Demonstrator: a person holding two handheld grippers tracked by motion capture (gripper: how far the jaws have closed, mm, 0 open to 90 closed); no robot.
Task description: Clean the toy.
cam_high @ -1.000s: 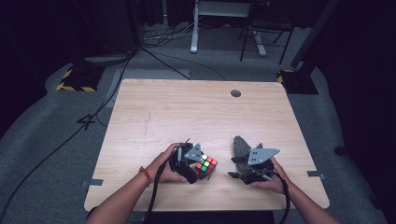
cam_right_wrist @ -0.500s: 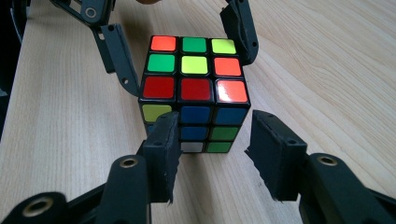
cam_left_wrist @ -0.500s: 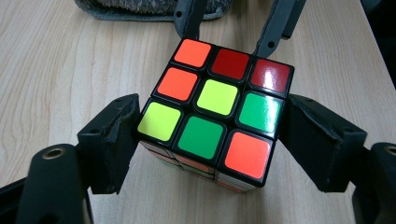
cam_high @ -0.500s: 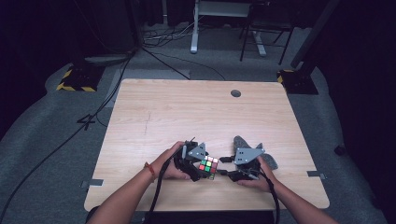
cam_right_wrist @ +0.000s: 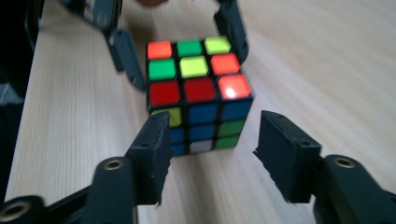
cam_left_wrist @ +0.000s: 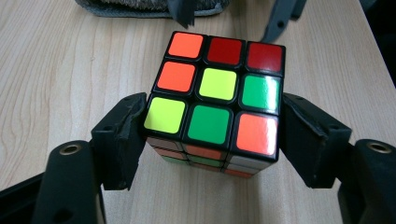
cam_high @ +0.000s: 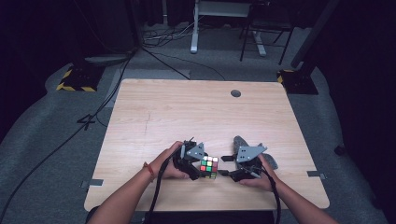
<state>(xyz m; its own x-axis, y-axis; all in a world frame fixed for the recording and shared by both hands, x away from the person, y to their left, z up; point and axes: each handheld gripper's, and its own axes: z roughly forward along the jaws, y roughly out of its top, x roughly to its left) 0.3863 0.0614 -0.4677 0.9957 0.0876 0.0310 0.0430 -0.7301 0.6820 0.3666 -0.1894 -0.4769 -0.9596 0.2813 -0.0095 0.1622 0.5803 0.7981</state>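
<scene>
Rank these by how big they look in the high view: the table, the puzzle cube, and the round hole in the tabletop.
1. Table, by far the largest.
2. Puzzle cube, small, sitting near the table's front edge.
3. Round hole, smallest; it lies farther from the camera, which shrinks it somewhat, but it still looks clearly smaller than the cube.

room: dark | floor [cam_high: 56, 140]: grey carpet w/ cables | table [cam_high: 187, 107]: light wood | desk legs [cam_high: 194, 28] at back

Multicoloured cube [cam_left_wrist: 215, 100], black grippers, pale wood table [cam_high: 187, 112]
</scene>
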